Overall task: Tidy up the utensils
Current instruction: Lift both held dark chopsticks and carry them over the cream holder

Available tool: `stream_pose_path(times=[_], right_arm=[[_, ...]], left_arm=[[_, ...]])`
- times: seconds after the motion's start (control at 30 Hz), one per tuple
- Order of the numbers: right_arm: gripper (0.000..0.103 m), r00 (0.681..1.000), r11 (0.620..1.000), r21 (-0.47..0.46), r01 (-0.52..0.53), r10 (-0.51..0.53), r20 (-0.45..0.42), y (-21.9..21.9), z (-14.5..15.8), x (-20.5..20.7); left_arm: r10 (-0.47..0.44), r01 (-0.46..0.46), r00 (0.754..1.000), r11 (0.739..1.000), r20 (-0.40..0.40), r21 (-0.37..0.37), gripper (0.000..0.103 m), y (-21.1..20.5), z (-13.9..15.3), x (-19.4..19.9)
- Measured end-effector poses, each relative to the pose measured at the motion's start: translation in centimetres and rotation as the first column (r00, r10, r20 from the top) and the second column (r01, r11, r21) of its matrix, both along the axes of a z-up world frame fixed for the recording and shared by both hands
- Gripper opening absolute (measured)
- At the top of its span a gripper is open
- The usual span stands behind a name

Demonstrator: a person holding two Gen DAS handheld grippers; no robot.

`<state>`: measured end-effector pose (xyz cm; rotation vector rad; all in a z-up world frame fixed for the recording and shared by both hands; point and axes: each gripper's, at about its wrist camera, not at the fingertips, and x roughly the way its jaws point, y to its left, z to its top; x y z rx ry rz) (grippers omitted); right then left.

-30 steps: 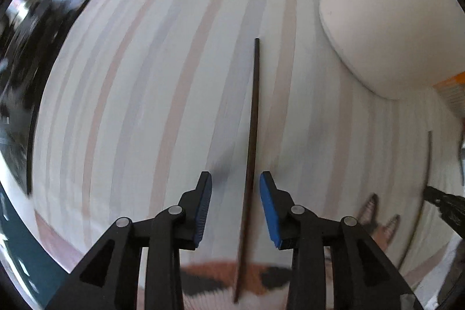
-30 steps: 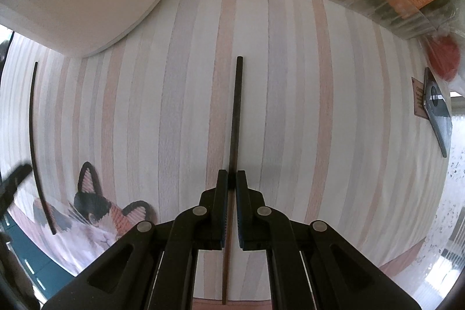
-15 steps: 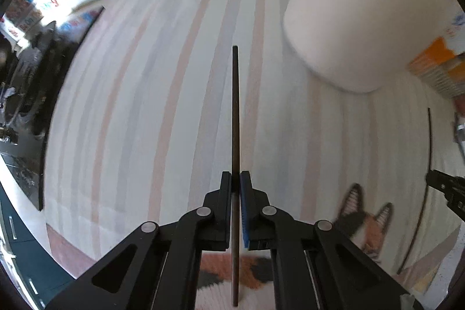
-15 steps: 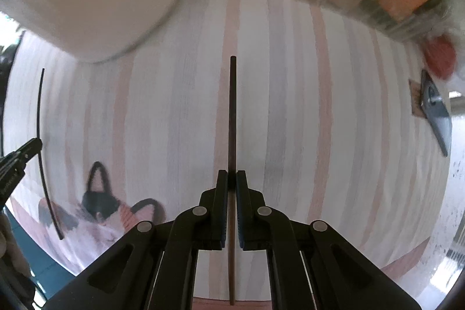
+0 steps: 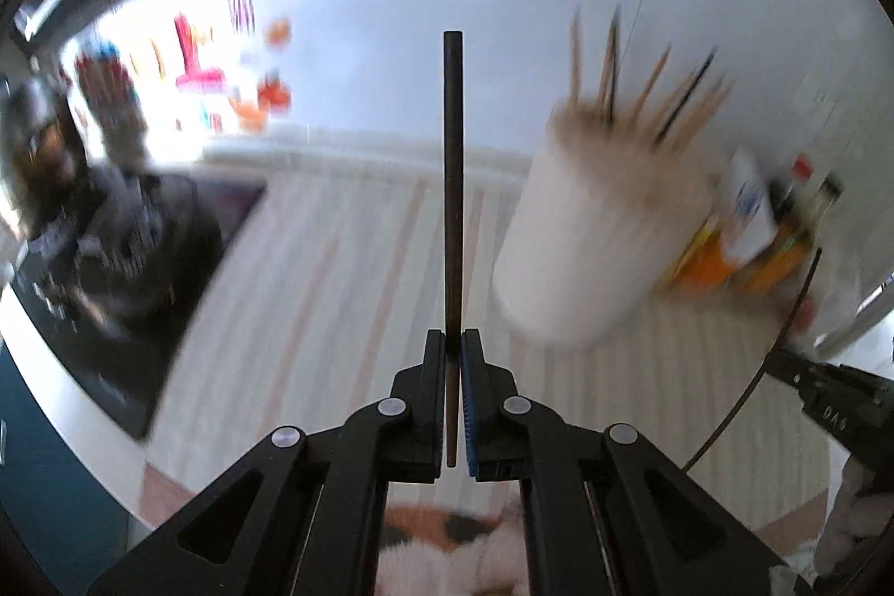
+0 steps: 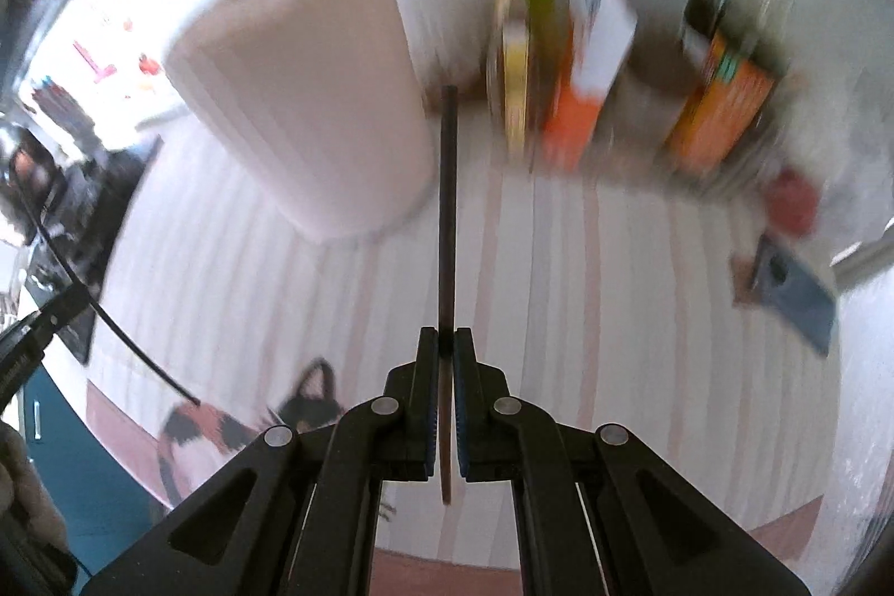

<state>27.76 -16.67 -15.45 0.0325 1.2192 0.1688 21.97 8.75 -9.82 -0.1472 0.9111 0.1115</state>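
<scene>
Two dark chopsticks are held, one apiece: the left gripper (image 5: 453, 344) clenches the left chopstick (image 5: 452, 182), the right gripper (image 6: 445, 342) clenches the right chopstick (image 6: 447, 199), each pointing to twelve o'clock. Beyond, over the striped cloth (image 6: 614, 316), a white holder (image 6: 313, 104) of chopsticks stands at eleven o'clock of the right gripper.

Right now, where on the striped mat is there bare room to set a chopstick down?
Bare stripes lie before the white holder, between it and the cat print, and right of it up to the dark card. The back edge is crowded with boxes and bottles.
</scene>
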Motion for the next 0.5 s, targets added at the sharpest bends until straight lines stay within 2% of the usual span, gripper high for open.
stream_pose_path(times=[0.1, 0.23, 0.4, 0.5], right_arm=[[0.005, 0.993, 1.000, 0.002, -0.003, 0.003, 0.117, 0.2, 4.2, 1.3], [0.005, 0.976, 0.999, 0.051, 0.009, -0.020, 0.216, 0.2, 9.1, 3.0], [0.005, 0.950, 0.993, 0.118, -0.006, -0.031, 0.310, 1.1, 15.6, 6.3], [0.005, 0.931, 0.991, 0.132, -0.022, -0.027, 0.364, 2.3, 19.2, 8.0]], left_arm=[[-0.015, 0.014, 0.994, 1.000, 0.106, 0.003, 0.003, -0.4, 4.2, 0.3], [-0.038, 0.038, 0.977, 0.999, 0.209, 0.003, 0.003, -1.2, 8.6, 1.6], [-0.071, 0.076, 0.954, 0.997, 0.291, -0.004, 0.003, -2.7, 13.6, 4.1], [-0.072, 0.079, 0.950, 0.997, 0.305, -0.013, 0.003, -3.2, 15.4, 6.3]])
